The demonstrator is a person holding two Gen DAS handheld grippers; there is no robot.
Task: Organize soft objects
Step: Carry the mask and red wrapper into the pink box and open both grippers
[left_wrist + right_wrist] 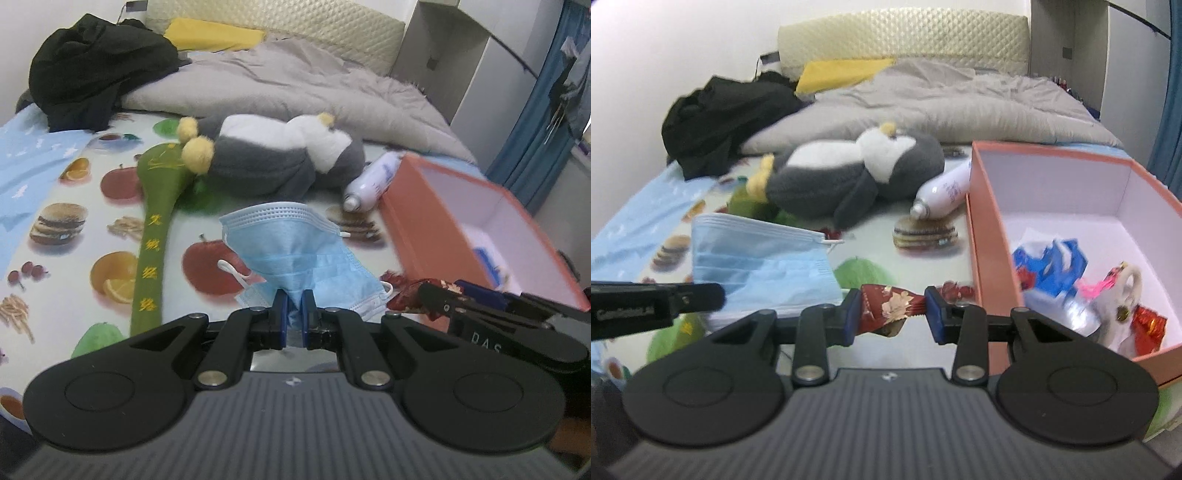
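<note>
My left gripper (294, 312) is shut on a light blue face mask (295, 247) and holds it up over the fruit-print bed sheet. The mask also shows in the right wrist view (757, 266). My right gripper (892, 314) is shut on a dark red patterned pouch (890, 308), just left of the orange box (991, 236). A grey and white penguin plush (273, 155) lies behind, also in the right wrist view (849, 173). A green embroidered fabric piece (159, 206) lies to its left.
The box holds blue, red and pink small items (1060, 266). A white spray bottle (945, 192) lies beside the box. A grey duvet (295, 85), black clothes (92, 70) and a yellow pillow (210, 33) are at the bed's far end.
</note>
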